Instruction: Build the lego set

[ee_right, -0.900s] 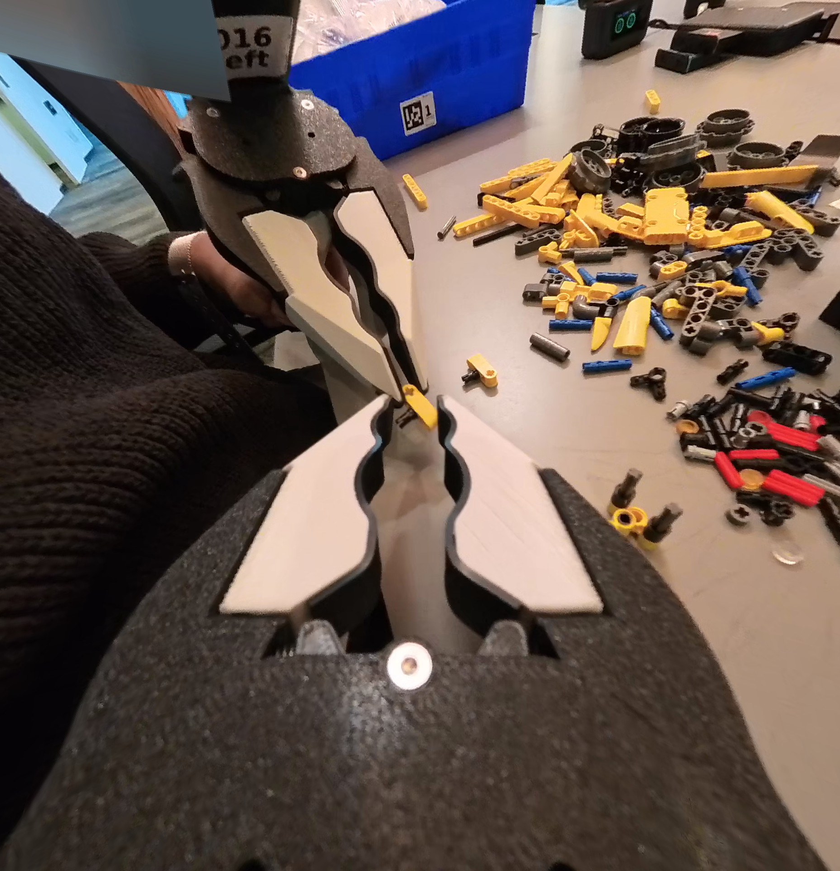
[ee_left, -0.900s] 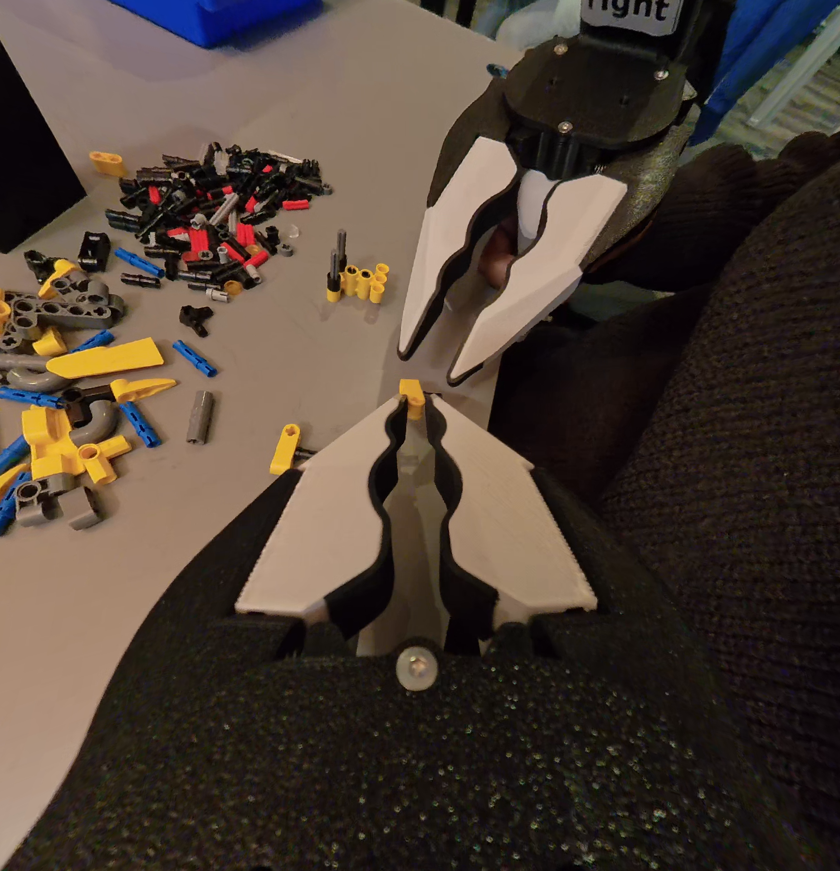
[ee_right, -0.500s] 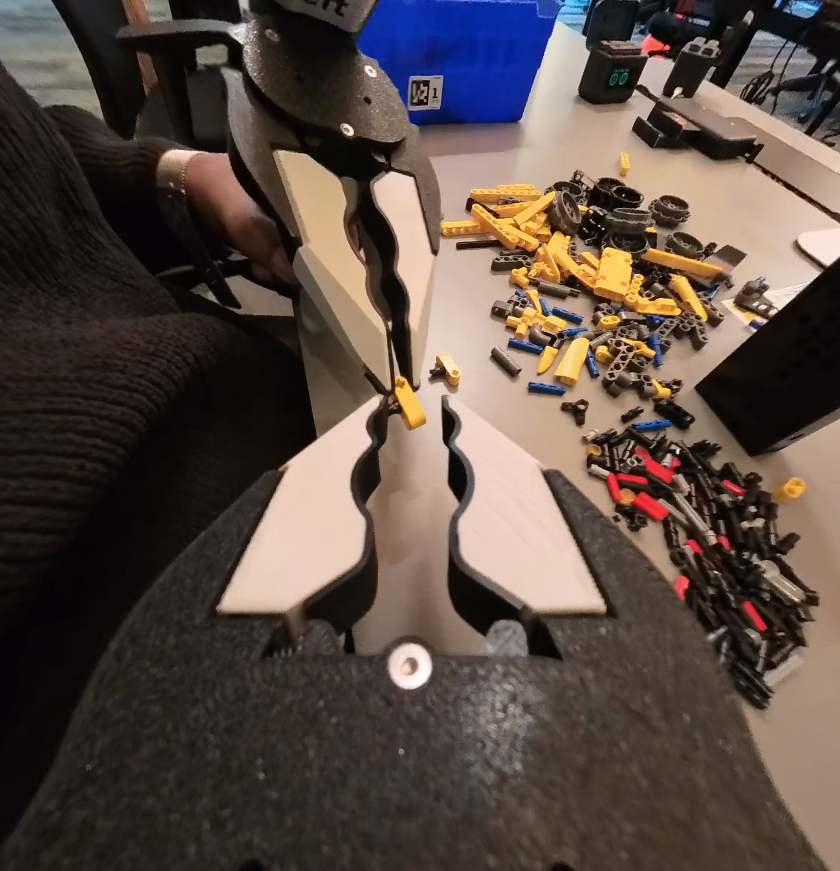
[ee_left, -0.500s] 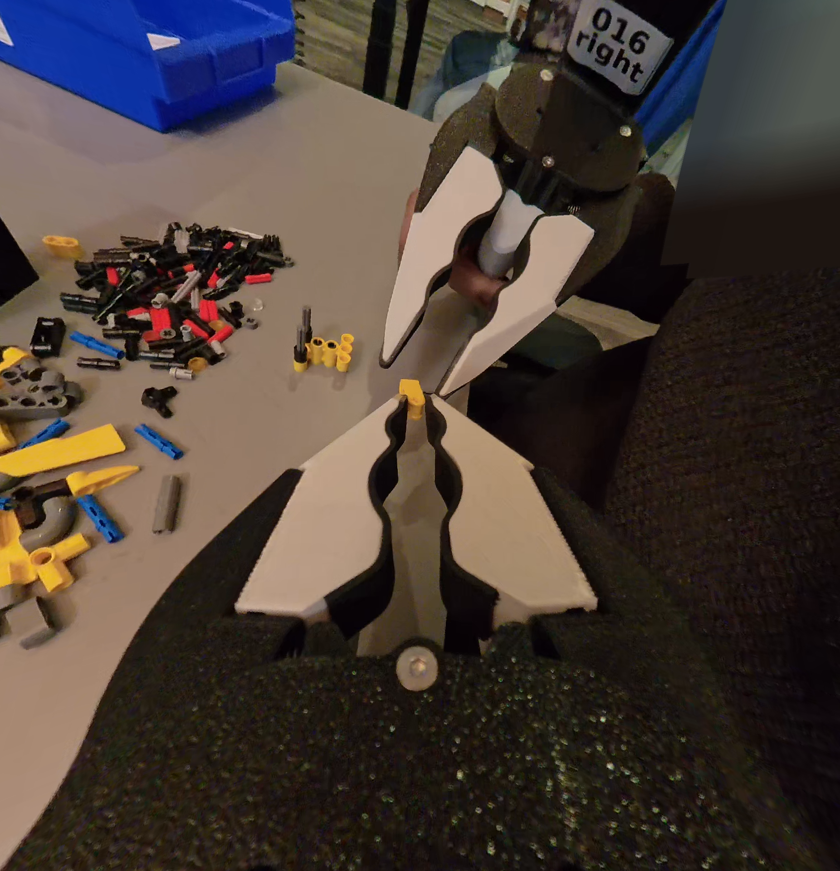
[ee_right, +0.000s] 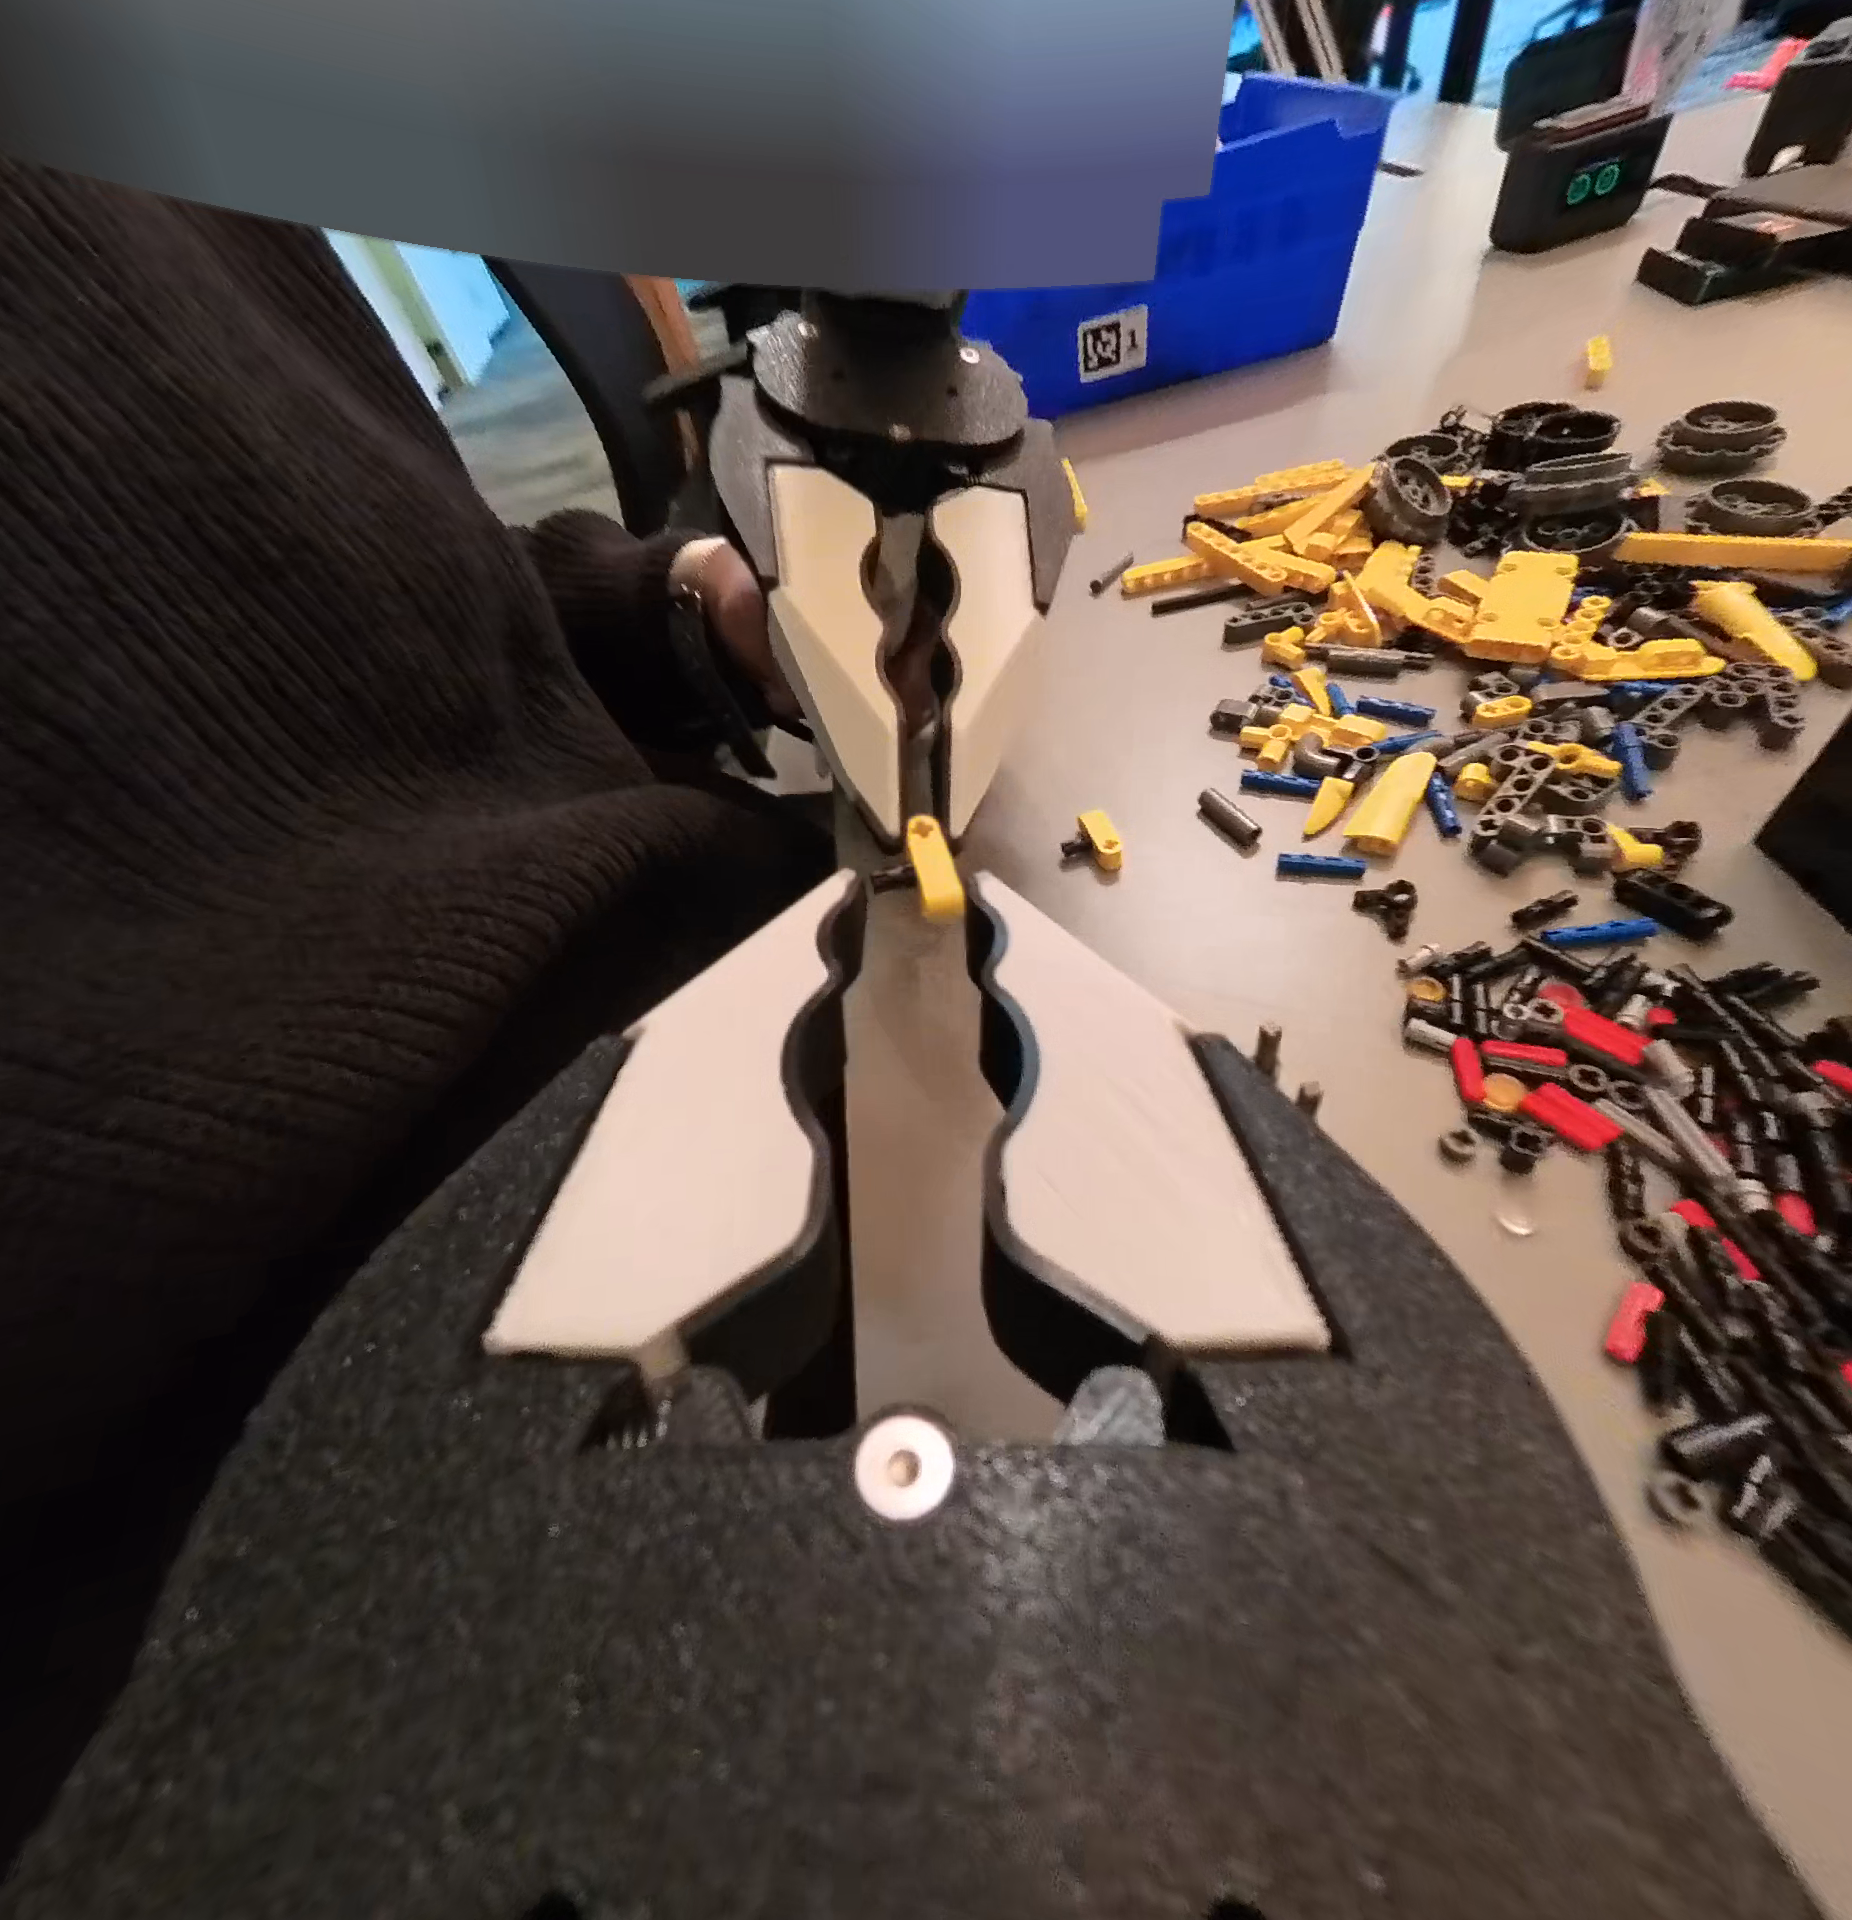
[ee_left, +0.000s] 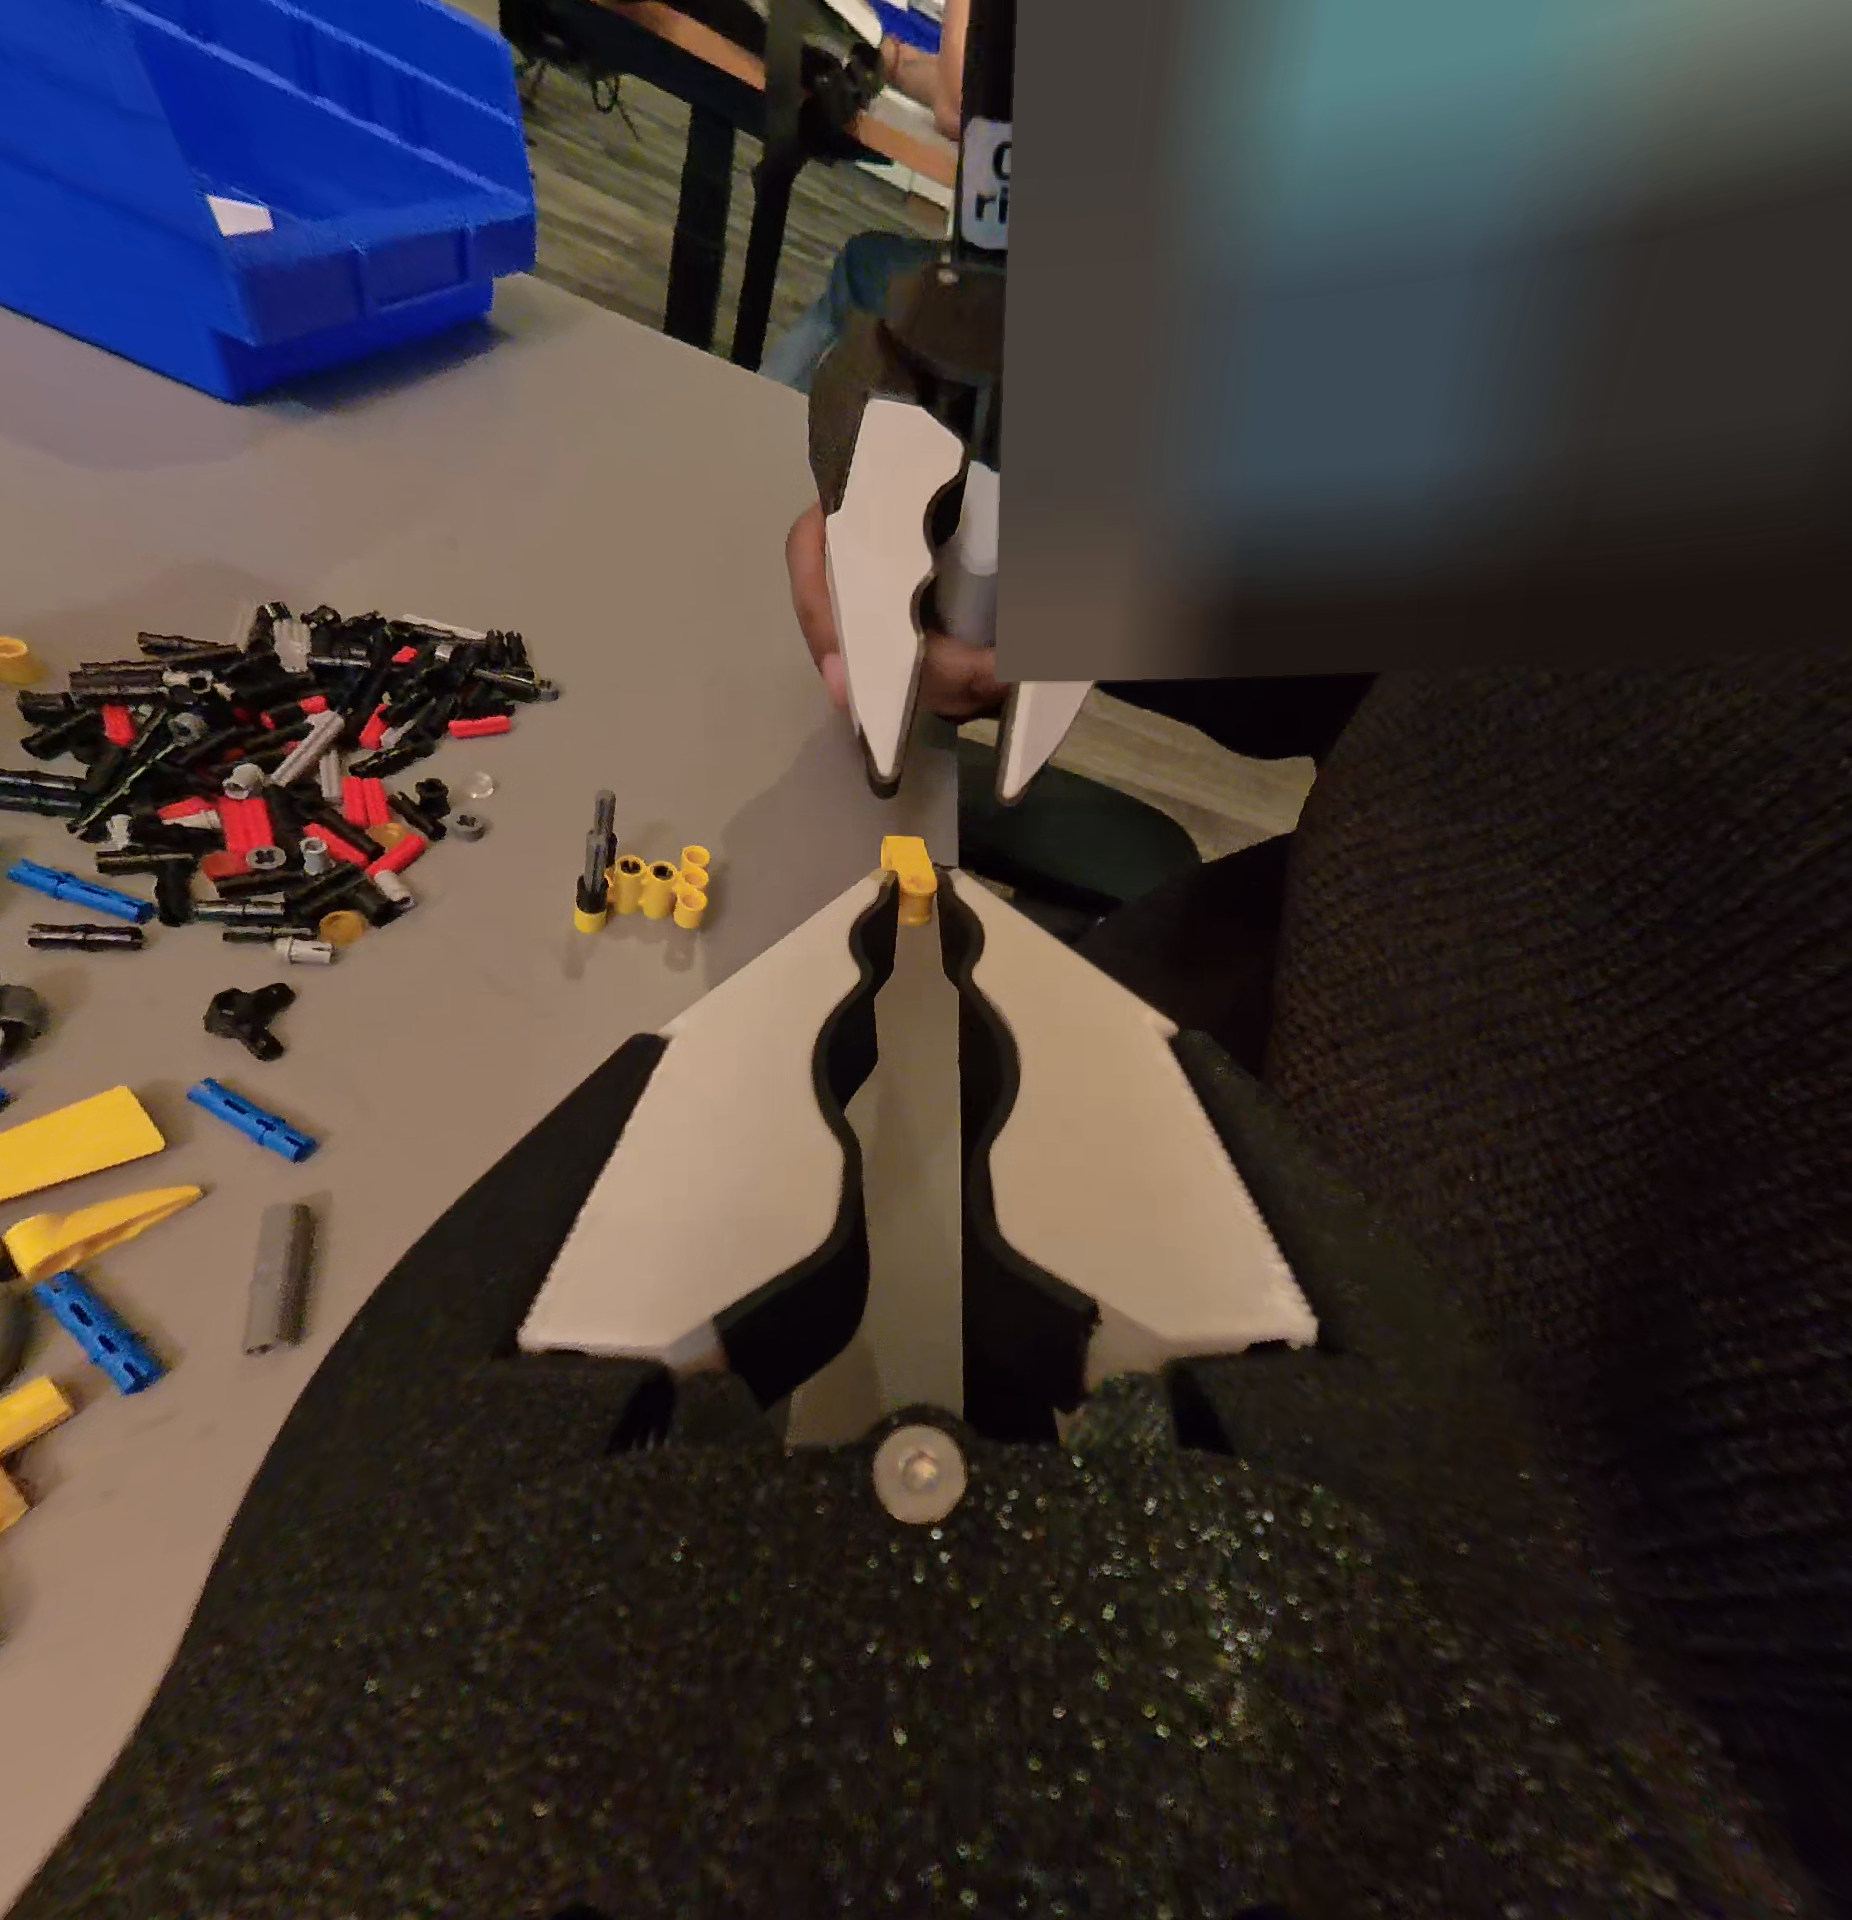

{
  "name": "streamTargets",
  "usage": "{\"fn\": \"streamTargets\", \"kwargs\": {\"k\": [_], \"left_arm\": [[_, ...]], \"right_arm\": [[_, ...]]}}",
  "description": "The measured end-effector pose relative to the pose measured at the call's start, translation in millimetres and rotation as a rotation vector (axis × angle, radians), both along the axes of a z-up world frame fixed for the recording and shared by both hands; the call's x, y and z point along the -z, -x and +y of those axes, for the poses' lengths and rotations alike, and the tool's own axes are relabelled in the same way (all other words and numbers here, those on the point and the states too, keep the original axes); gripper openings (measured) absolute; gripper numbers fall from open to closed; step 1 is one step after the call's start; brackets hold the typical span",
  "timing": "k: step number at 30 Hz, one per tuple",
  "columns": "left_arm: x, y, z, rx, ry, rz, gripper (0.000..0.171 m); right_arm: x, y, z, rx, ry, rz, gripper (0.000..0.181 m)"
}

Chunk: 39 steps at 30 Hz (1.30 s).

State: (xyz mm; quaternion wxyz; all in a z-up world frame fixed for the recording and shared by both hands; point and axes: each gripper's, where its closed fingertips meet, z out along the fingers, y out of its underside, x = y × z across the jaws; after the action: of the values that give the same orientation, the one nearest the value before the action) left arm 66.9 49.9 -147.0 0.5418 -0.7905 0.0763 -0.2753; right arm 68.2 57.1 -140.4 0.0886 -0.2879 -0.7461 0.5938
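Observation:
My left gripper [ee_left: 909, 885] is shut on a small yellow connector piece [ee_left: 909, 871] pinched at its fingertips, held over the grey table's near edge [ee_left: 943, 810]. My right gripper [ee_left: 948, 784] faces it tip to tip, open and empty. In the right wrist view the right gripper [ee_right: 914, 888] has its jaws apart, with the yellow piece [ee_right: 932, 873] between its tips, nearer the right one. A short black pin sticks out of the piece to the left. The left gripper [ee_right: 924, 821] points toward the camera from above.
A heap of black and red pins [ee_left: 267, 758] lies on the table [ee_left: 589, 540], with a small yellow cluster holding pins [ee_left: 647, 883] beside it. Yellow and grey beams [ee_right: 1504, 613], tyres [ee_right: 1545, 457], a loose yellow connector [ee_right: 1098, 836] and a blue bin [ee_right: 1244, 260] lie beyond. A dark knit sleeve [ee_right: 278, 831] fills the near side. Only a small space, under 4 cm, lies between the two pairs of fingers.
Both grippers have tilted up and turned to face each other straight on. The left still pinches the yellow piece. The right has stayed open at the piece.

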Motion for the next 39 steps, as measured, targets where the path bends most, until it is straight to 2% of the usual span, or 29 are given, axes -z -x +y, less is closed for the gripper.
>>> {"fn": "streamTargets", "kwargs": {"k": [8,19,26,31,36,39], "left_arm": [[3,-1,18,-0.002,0.019,0.002,0.007],[1,-1,30,0.021,0.012,-0.04,0.007],[0,-4,32,0.054,0.006,-0.045,0.007],[7,9,41,-0.049,0.03,0.034,0.013],[18,39,49,-0.234,0.073,0.142,0.02],[28,43,52,-0.259,0.131,0.17,0.02]], "right_arm": [[9,4,4,0.026,-0.092,0.038,0.022],[10,3,16,0.023,-0.122,0.05,0.027],[10,2,19,-0.005,-0.152,0.074,0.019],[15,9,35,0.023,-0.224,0.091,0.019],[27,35,70,0.15,-0.353,0.077,0.018],[36,40,71,0.149,-0.403,0.057,0.018]]}}
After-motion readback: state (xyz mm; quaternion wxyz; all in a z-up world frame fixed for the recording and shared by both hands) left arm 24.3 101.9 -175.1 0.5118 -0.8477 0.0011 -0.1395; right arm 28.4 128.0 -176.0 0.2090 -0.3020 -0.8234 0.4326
